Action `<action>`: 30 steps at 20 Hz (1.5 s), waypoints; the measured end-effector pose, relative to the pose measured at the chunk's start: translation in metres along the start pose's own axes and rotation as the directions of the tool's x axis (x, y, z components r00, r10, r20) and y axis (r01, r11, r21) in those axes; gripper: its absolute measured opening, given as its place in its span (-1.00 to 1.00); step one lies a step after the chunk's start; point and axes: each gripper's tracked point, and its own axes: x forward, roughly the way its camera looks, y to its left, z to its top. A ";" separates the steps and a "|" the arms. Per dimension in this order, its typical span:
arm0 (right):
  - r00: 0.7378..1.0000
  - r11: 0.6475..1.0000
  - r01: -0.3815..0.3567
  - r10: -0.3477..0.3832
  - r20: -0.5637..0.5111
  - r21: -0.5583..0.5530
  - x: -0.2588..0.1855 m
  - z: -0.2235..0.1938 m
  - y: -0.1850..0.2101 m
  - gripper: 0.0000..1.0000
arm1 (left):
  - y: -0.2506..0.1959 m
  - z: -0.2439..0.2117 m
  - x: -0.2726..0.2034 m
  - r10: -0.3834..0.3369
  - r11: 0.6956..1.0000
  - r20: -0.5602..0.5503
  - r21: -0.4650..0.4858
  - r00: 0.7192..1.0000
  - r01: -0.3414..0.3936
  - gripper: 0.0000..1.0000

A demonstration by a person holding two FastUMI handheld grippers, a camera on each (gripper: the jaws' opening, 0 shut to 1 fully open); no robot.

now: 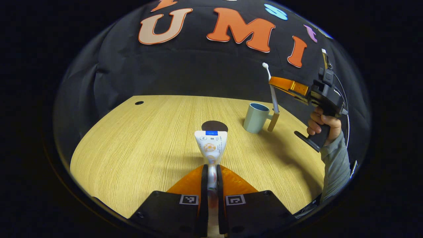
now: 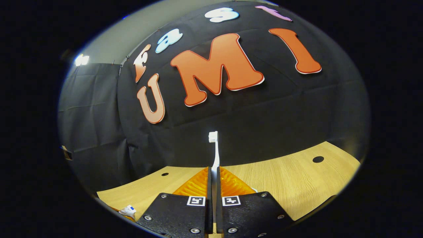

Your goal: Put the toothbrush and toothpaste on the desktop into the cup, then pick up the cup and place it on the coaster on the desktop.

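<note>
My left gripper [image 1: 211,172] is shut on a white toothpaste tube [image 1: 211,142], holding it above the wooden desktop [image 1: 138,145] with its flat end pointing forward. Beyond the tube lies a dark round coaster [image 1: 214,125]. A pale blue-grey cup [image 1: 256,117] with a wooden handle stands to the coaster's right. In the left gripper view the right gripper [image 1: 276,84], held by a hand [image 1: 322,124], grips a white toothbrush [image 1: 271,89] upright just above and right of the cup. In the right gripper view my right gripper [image 2: 213,172] is shut on the toothbrush [image 2: 214,148], bristles up.
The desktop [image 2: 297,178] has small dark holes at its far corners [image 1: 139,102] [image 2: 318,159]. Black cloth walls close in behind the table. A grey sleeve [image 1: 335,162] comes in along the right edge of the left gripper view. The toothpaste tube's end [image 2: 128,210] shows low left in the right gripper view.
</note>
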 end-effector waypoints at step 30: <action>0.980 0.970 0.187 -0.172 0.104 -0.158 0.017 -0.037 -0.052 -0.88 | -0.027 0.095 0.000 -0.067 0.998 0.198 0.010 0.978 0.067 -0.69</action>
